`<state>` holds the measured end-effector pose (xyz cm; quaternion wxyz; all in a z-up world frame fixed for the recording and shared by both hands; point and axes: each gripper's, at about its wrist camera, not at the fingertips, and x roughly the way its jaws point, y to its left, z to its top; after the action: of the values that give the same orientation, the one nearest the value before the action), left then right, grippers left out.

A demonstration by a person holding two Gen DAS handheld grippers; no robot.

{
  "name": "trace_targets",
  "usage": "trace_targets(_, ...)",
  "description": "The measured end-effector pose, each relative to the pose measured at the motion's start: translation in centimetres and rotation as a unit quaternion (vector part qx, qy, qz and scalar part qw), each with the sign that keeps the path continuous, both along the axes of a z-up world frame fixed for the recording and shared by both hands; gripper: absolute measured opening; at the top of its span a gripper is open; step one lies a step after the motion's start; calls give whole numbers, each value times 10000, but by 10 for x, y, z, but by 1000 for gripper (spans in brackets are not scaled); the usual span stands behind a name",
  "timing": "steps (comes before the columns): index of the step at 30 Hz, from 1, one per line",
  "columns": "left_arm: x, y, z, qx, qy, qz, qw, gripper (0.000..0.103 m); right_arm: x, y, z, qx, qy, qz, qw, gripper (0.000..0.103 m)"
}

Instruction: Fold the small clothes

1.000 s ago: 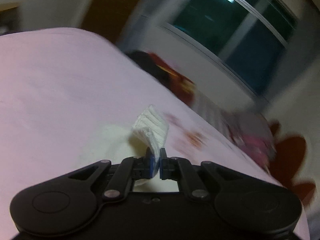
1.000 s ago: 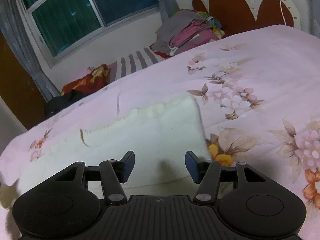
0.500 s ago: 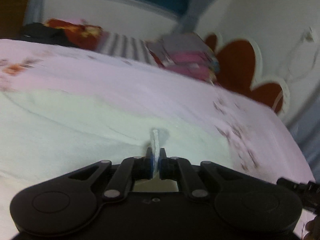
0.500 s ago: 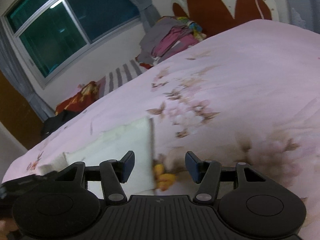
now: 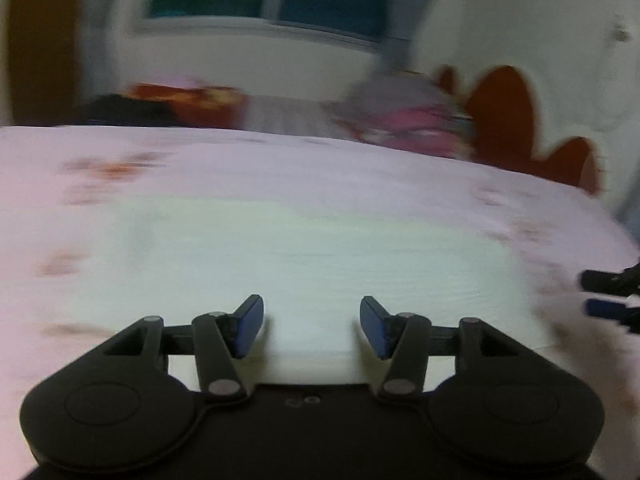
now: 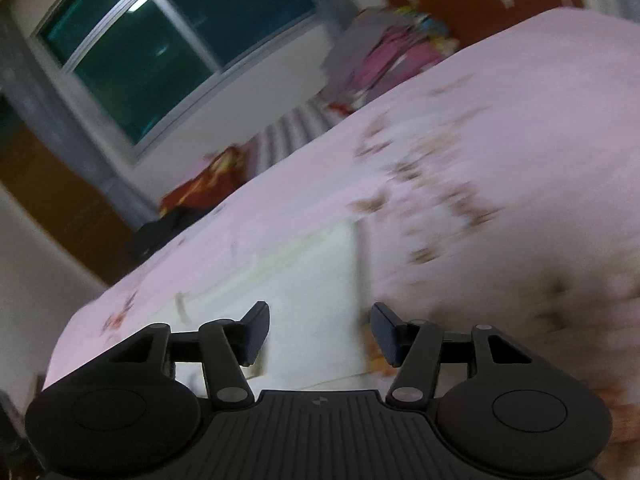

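Note:
A pale cream cloth (image 5: 304, 248) lies flat on the pink floral bedspread (image 5: 240, 160). My left gripper (image 5: 312, 330) hovers over its near edge, its jaws opening with nothing pinched between the blue pads. The right gripper's fingertips (image 5: 608, 298) poke in at the right edge of the left wrist view. In the right wrist view the same cloth (image 6: 312, 272) lies ahead, its right edge running up from between the jaws. My right gripper (image 6: 320, 334) is open above it and holds nothing.
A pile of pink and grey clothes (image 6: 384, 52) and a red bundle (image 6: 208, 180) sit along the bed's far side under the window (image 6: 180, 52). A red scalloped headboard (image 5: 516, 120) stands at the right. Both views are motion-blurred.
The left gripper let go of the cloth edge it was pinching, opened, and swung across the bed; the cloth now lies flat. The right gripper shifted sideways and stayed open.

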<state>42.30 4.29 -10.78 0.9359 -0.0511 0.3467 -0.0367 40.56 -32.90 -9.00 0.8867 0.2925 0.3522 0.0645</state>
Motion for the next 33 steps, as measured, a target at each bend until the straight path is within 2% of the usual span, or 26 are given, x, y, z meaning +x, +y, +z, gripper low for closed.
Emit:
trace_targets(4, -14, 73, -11, 77, 328, 578, 9978, 51, 25, 48, -22, -118, 282, 432, 9986, 57)
trace_targets(7, -10, 97, -21, -12, 556, 603, 9966, 51, 39, 73, -36, -152, 450, 570, 9972, 57)
trace_targets(10, 1, 103, -32, -300, 657, 577, 9957, 51, 46, 89, -42, -371, 513, 588, 9963, 55)
trace_targets(11, 3, 103, -34, -297, 645, 537, 9960, 51, 48, 94, -42, -436, 509, 606, 9959, 46)
trace_targets(12, 10, 93, -36, -199, 624, 510, 9966, 51, 50, 96, -43, -508, 526, 634, 9953, 22)
trace_targets(15, 12, 88, -37, -6, 591, 425, 9973, 52, 57, 102, -47, -665, 607, 669, 9937, 6)
trace_targets(16, 16, 83, -38, 56, 596, 383, 9975, 52, 57, 104, -46, -735, 580, 689, 9932, 4)
trace_targets(20, 17, 84, -39, 104, 631, 268, 9976, 51, 48, 102, -26, -966, 178, 610, 9933, 3)
trace_targets(23, 19, 84, -37, 109, 663, 235, 9975, 51, 33, 84, -7, -1168, -175, 282, 9926, 3)
trace_targets(25, 20, 84, -39, 136, 659, 202, 9975, 50, 27, 66, -6, -1249, -126, 62, 9921, 3)
trace_targets(28, 19, 83, -38, 147, 659, 183, 9976, 50, 25, 45, -22, -1232, 243, 48, 9921, 3)
trace_targets(33, 18, 82, -37, 184, 690, 192, 9973, 50, 20, 41, -31, -1227, 260, 66, 9921, 3)
